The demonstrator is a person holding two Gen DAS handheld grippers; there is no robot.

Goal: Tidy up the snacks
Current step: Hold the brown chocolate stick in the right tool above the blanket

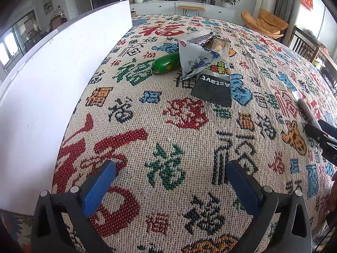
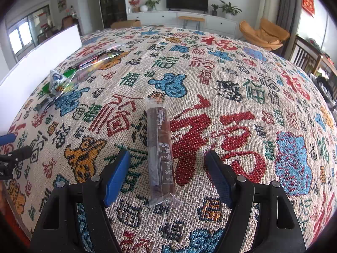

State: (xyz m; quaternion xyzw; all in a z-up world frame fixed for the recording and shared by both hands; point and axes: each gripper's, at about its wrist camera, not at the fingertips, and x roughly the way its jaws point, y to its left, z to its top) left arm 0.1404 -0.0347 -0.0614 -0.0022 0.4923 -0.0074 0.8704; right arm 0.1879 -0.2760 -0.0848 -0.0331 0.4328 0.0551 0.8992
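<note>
A brown snack bar in a clear wrapper [image 2: 161, 151] lies flat on the patterned tablecloth, between the open jaws of my right gripper [image 2: 168, 177]; the pads do not touch it. The bar also shows at the right edge of the left wrist view [image 1: 308, 111], beside the right gripper's fingers [image 1: 322, 135]. My left gripper [image 1: 170, 191] is open and empty over bare cloth. A pile of snacks lies further off: a green packet [image 1: 166, 63], a white triangular pouch [image 1: 195, 60], a black packet [image 1: 214, 88] and a striped bar [image 1: 200, 39]. The pile also shows in the right wrist view [image 2: 69, 78].
A long white box wall [image 1: 52, 80] runs along the table's left side and shows in the right wrist view [image 2: 38, 63]. The tablecloth [image 2: 242, 97] covers the whole table. Chairs stand off the right edge [image 2: 309, 57].
</note>
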